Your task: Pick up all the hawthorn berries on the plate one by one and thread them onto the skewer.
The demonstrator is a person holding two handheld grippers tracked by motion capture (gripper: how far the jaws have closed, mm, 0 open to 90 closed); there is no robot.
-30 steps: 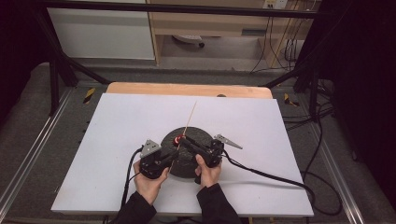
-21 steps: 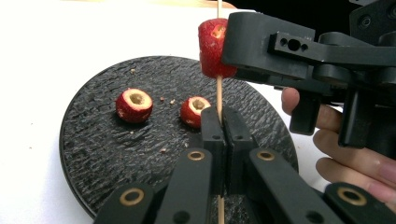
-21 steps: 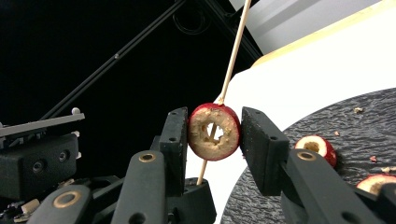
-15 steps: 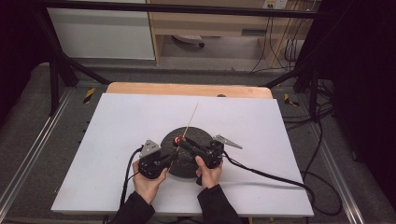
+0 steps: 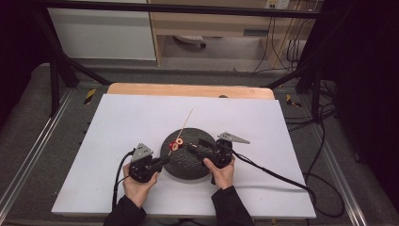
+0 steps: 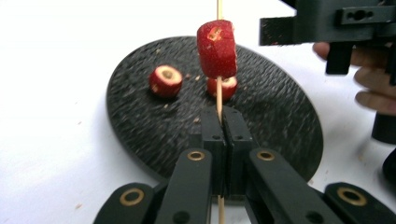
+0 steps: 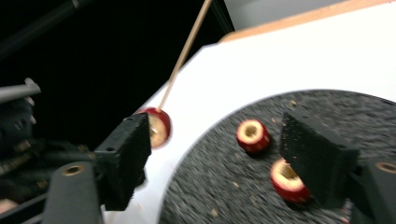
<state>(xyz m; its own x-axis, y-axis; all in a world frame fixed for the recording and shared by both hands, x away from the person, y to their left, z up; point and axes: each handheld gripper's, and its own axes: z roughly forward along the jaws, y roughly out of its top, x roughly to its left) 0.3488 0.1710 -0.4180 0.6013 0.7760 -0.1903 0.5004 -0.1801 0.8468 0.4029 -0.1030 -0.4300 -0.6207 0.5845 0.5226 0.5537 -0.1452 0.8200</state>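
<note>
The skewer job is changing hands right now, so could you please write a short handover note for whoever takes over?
Left gripper: shut on the wooden skewer, held over the black plate.
Right gripper: open, its jaws have just been opening; nothing between them.
Done: one red fruit piece is threaded on the skewer.
Left: two loose fruit pieces lie on the plate, probably next to thread.

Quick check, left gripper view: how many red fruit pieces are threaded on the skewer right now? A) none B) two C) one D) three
C: one red fruit piece sits on the skewer clamped in the left gripper; two others lie loose on the black plate.
</note>
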